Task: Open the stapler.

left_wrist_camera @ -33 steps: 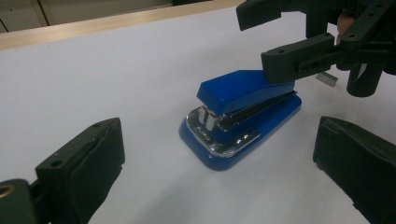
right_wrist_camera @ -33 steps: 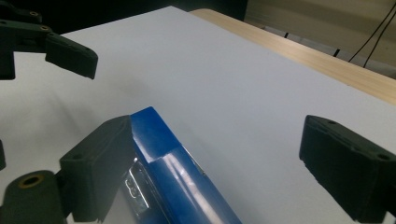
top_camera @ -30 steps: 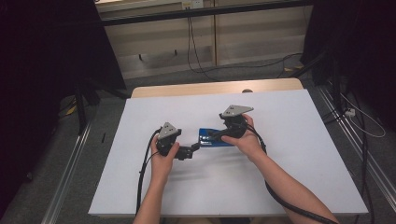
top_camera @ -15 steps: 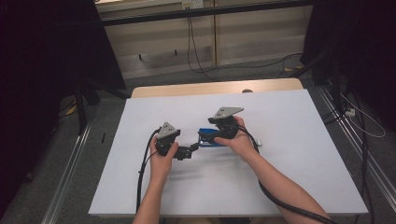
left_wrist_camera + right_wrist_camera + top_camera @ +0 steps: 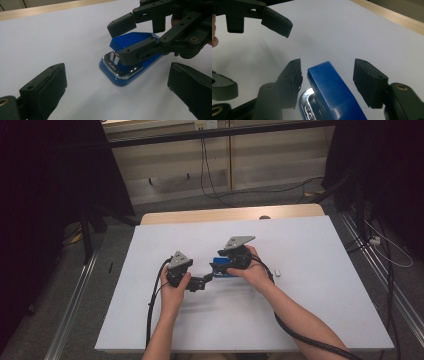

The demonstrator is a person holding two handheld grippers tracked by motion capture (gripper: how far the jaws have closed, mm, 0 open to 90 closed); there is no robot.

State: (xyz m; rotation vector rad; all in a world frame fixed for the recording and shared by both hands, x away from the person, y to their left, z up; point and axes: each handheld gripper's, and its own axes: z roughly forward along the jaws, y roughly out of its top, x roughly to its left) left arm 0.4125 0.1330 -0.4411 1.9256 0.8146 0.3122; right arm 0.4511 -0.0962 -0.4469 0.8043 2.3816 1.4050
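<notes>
The blue stapler (image 5: 332, 92) is seen flat on the white bench (image 5: 310, 270), between the jaws of the right gripper (image 5: 327, 80), which have just been closing without yet pressing it. The left gripper (image 5: 117, 92) is held wide open just beside it.

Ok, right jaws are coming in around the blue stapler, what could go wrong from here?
1. The right gripper, whose jaws have just been closing, straddles the blue stapler unevenly: one pad sits close, the other stands well off, so the near pad may push it sideways before both pinch.
2. The open left gripper sits close in front; the two grippers could collide.
3. It lies loose on the smooth white table and may slide.
</notes>
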